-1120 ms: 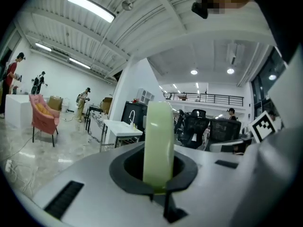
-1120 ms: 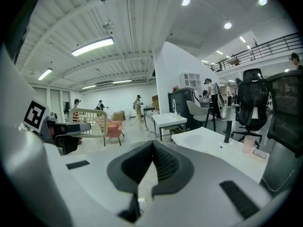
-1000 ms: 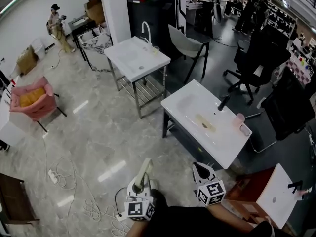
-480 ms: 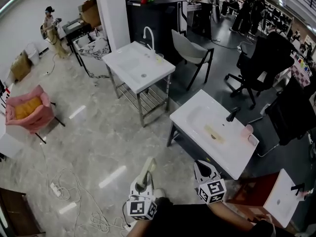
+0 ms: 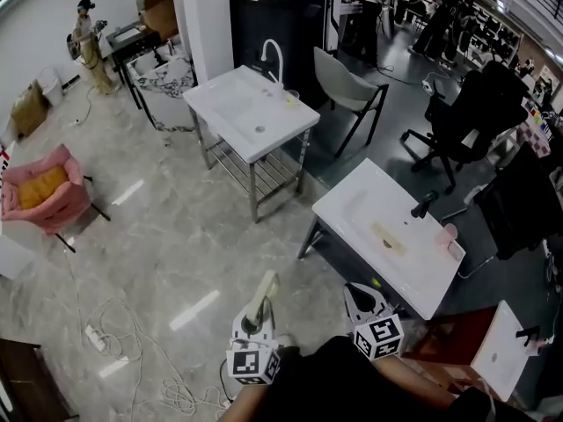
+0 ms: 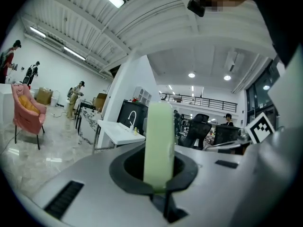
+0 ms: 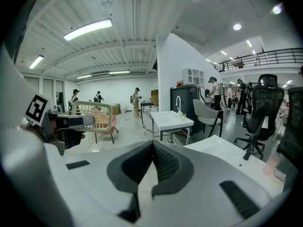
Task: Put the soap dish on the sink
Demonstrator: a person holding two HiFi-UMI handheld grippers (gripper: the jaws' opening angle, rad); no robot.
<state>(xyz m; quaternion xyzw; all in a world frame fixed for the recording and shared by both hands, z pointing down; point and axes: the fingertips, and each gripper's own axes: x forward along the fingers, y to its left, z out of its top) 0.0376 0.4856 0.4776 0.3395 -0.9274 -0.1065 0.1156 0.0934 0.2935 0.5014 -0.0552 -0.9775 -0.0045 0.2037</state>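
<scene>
The soap dish (image 5: 263, 294) is a pale green slatted tray standing on edge, with my left gripper (image 5: 256, 316) shut on it low in the head view. In the left gripper view the soap dish (image 6: 158, 141) rises upright out of the left gripper (image 6: 159, 176). My right gripper (image 5: 357, 296) is beside it, shut and empty, just short of the near white sink (image 5: 374, 202) with a black faucet. A second white sink (image 5: 239, 104) with a white faucet stands farther off. The right gripper (image 7: 152, 148) view shows the soap dish (image 7: 94, 115) at left.
A grey chair (image 5: 345, 82) and black office chairs (image 5: 466, 112) stand behind the sinks. A pink cup (image 5: 450, 233) sits at the near sink's right end. A pink armchair (image 5: 40, 187) is at left, floor cables (image 5: 114, 341) lie at lower left, and a white column (image 5: 202, 16) is behind.
Both grippers have travelled forward across the floor with the person, and the two sinks now sit closer. The soap dish stays gripped in the left gripper.
</scene>
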